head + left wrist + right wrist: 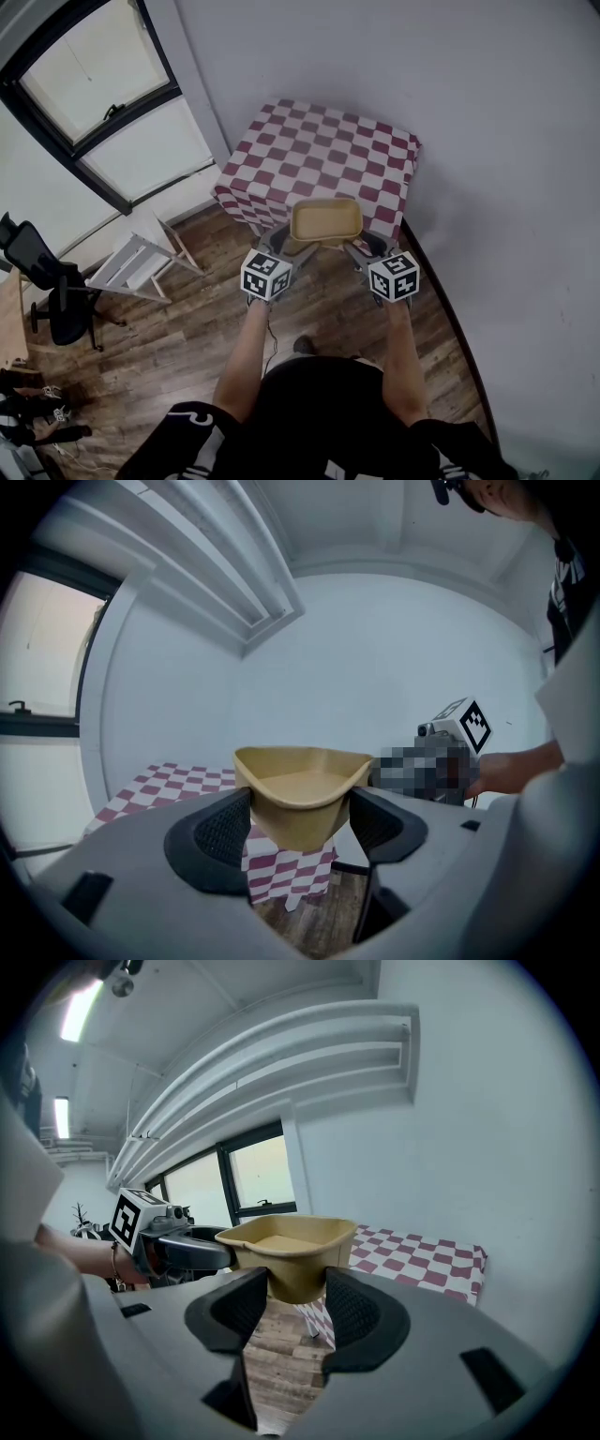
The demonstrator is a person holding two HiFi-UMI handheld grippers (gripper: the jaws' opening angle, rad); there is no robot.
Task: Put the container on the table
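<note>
An empty tan container (325,222) hangs in the air just before the near edge of a small table with a red-and-white checked cloth (323,155). My left gripper (281,246) is shut on its left corner (298,799), the pads pressed against the tan wall. My right gripper (364,247) is shut on its right corner (291,1258). The container is level, open side up, with nothing inside. The checked table (169,785) (422,1251) lies beyond and below it in both gripper views.
A folded white rack (136,262) leans by the window wall (112,112) at the left. A black office chair (52,281) stands farther left. Grey walls meet behind the table. Wooden floor (187,337) spreads around me.
</note>
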